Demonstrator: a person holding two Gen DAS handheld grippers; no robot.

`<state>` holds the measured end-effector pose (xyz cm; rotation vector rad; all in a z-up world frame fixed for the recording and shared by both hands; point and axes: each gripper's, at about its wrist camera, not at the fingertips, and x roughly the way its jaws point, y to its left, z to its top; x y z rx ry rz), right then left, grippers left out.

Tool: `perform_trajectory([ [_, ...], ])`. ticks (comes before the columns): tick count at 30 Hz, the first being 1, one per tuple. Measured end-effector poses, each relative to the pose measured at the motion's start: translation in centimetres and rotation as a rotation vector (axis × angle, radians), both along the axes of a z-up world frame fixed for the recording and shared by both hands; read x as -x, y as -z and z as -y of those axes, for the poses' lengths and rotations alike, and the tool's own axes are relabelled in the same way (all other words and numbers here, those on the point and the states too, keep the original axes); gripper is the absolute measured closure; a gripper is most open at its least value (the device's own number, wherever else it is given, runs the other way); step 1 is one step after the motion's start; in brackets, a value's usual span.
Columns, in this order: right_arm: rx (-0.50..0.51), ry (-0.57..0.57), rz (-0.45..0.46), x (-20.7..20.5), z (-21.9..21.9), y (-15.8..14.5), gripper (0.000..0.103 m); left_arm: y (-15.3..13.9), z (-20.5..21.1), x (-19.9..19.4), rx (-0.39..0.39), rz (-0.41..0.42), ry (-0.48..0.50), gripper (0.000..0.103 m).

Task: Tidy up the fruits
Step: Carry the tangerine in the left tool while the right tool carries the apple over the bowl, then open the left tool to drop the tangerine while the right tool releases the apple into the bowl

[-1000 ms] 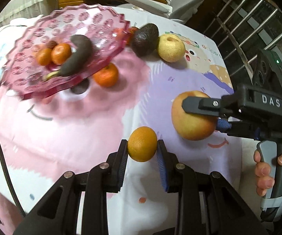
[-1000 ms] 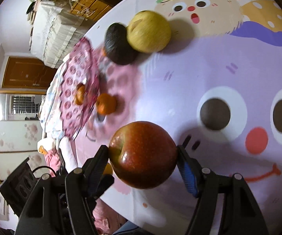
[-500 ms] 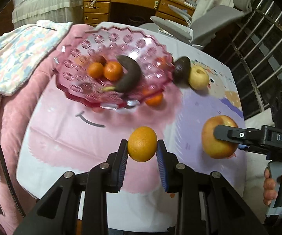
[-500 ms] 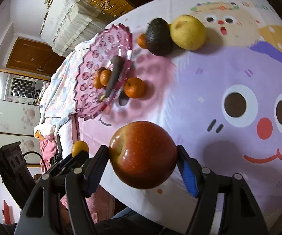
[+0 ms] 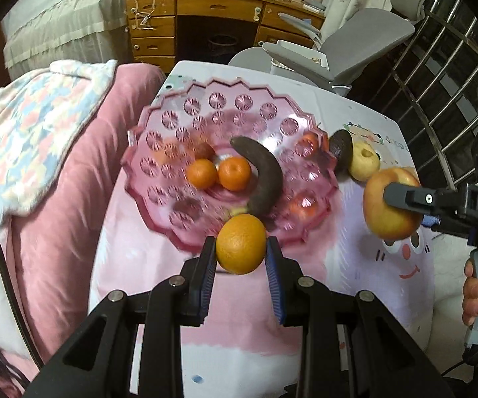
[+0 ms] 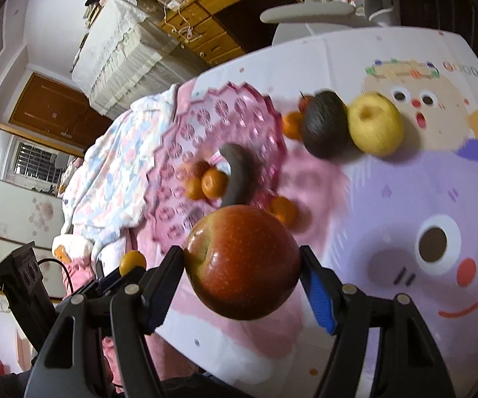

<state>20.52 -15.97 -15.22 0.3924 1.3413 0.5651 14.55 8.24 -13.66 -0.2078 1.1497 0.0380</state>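
The left gripper (image 5: 241, 258) is gripping an orange (image 5: 241, 244); the right gripper (image 6: 243, 267) is gripping an apple (image 6: 243, 262), whose red side is showing only in the right view.

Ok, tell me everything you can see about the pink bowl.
The pink bowl is a wide, shallow dish of see-through pink glass or plastic, pressed with round starburst patterns and edged with a zigzag rim. It sits on the cartoon tablecloth near the table's edge, beside a pink blanket. Inside lie small oranges and a dark, curved banana. Another small orange sits on the cloth by its rim. Neither gripper touches it.
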Motion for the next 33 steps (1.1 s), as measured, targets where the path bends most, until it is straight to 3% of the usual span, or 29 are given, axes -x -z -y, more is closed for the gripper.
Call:
perform_trajectory([
  [8,0.045,0.063,0.077,-3.5,-3.7,-0.8,0.033,0.4,-2.6,-4.2,-0.01,-0.002,0.103,0.076],
  [17,0.109,0.098,0.111,-7.3,-7.4,1.0,0.033,2.9,-3.6,-7.5,-0.001,-0.052,0.202,0.075],
  [29,0.181,0.091,0.024,-10.0,-10.4,5.7,0.033,5.7,-3.6,-9.3,0.021,-0.112,0.244,0.075],
  [33,0.222,0.092,0.002,-10.3,-10.9,6.7,0.032,5.5,-3.5,-9.2,0.027,-0.099,0.255,0.07],
])
